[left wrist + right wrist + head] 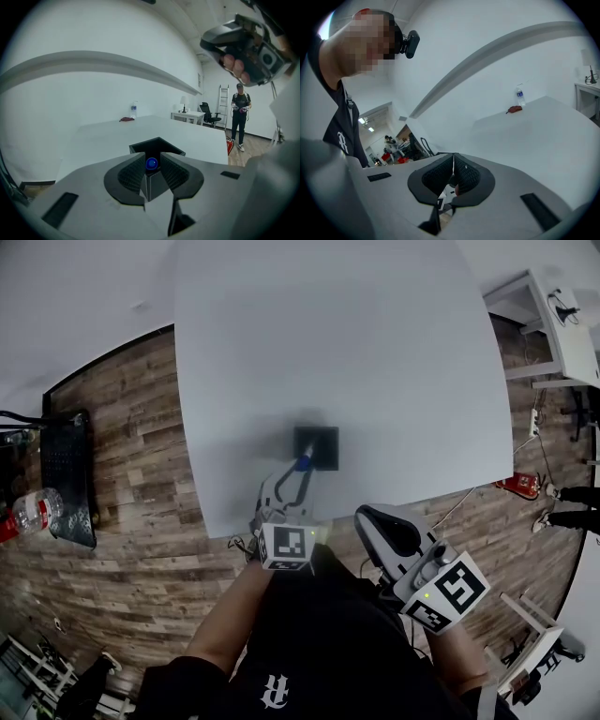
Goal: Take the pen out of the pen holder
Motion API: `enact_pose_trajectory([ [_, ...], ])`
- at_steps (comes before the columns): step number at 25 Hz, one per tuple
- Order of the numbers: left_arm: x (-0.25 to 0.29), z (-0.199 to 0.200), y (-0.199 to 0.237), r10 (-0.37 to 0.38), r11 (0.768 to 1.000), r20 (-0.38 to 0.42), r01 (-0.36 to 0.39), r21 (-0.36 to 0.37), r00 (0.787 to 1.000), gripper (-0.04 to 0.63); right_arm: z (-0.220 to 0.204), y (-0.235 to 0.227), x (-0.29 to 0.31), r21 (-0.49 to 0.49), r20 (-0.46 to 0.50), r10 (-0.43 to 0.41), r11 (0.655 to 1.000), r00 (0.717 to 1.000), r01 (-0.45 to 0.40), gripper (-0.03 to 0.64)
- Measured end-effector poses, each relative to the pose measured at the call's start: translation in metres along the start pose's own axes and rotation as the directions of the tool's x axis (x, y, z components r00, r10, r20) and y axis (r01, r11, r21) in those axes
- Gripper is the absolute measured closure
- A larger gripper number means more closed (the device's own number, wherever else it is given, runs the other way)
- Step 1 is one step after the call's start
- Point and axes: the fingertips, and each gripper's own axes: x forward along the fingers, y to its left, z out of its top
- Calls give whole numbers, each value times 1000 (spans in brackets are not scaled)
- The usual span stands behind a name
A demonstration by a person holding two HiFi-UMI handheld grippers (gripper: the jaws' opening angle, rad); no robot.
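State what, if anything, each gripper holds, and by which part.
Nothing is held. The left gripper is open around the blue top of the pen; the right gripper is shut, empty.

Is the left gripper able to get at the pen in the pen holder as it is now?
Probably yes: the left gripper has its jaws apart on either side of the blue top of the pen, which sticks up from the black pen holder, and nothing lies between.
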Motion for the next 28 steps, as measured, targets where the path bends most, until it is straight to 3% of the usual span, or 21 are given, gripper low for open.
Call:
enact_pose_trajectory([
  [3, 1, 0, -3, -5, 1000, 16, 5, 9, 1000, 528, 2, -1, -1, -1, 4, -8, 1000, 1000, 8, 601],
  [9, -1, 3, -3, -7, 1000, 21, 7, 21, 1000, 531, 5, 0, -7, -10, 19, -14, 1000, 1000, 14, 601],
  [15, -9, 26, -2, 3, 998, 52, -6, 58, 999, 531, 8, 6, -13, -38, 38, 4, 999, 999, -3, 601],
  [28, -44, 79, -5, 38, 997, 103, -46, 69, 994, 531, 26, 19, -31, -110, 104, 52, 993, 993, -40, 601],
])
